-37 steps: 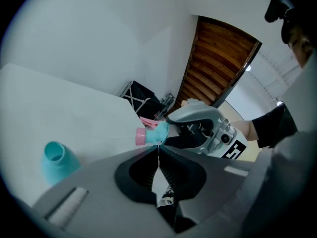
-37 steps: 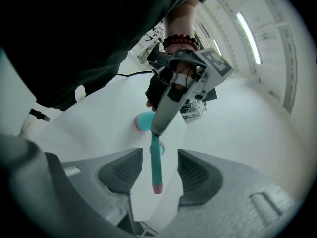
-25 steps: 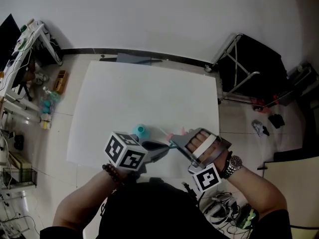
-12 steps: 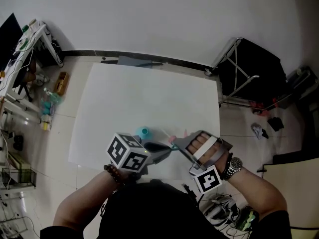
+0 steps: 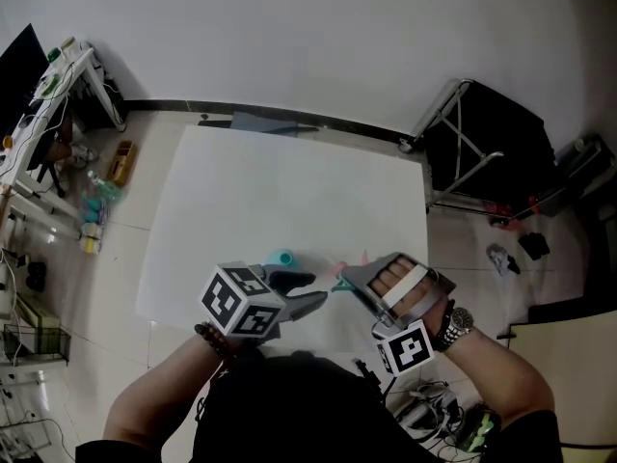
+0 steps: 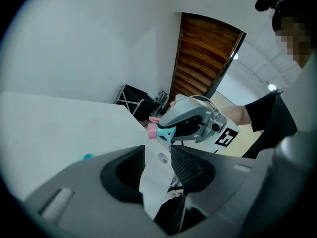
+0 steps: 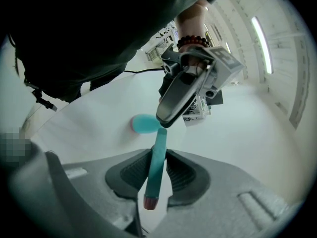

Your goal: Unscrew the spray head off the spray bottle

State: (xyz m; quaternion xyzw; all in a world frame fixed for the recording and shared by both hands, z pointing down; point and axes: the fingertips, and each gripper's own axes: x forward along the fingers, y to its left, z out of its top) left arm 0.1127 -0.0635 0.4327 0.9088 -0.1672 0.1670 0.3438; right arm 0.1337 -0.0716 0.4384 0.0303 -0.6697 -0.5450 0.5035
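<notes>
Lying on the white tabletop toward the left, a teal rounded piece sits alone, just beyond the left tongs. The left tongs stand apart, having just been opening, and only bare tabletop shows between them. Their tips sit close to the far end of the spray bottle, though contact cannot be confirmed. The spray bottle is a slender opaque teal tube, so its contents cannot be seen. Its long axis runs along the line of the right tongs. One end, with a pink-red band, sits near their root, and the other points out toward the left tongs. The right tongs, having just been closing, are clamped on the spray bottle and hold it above the tabletop.
</notes>
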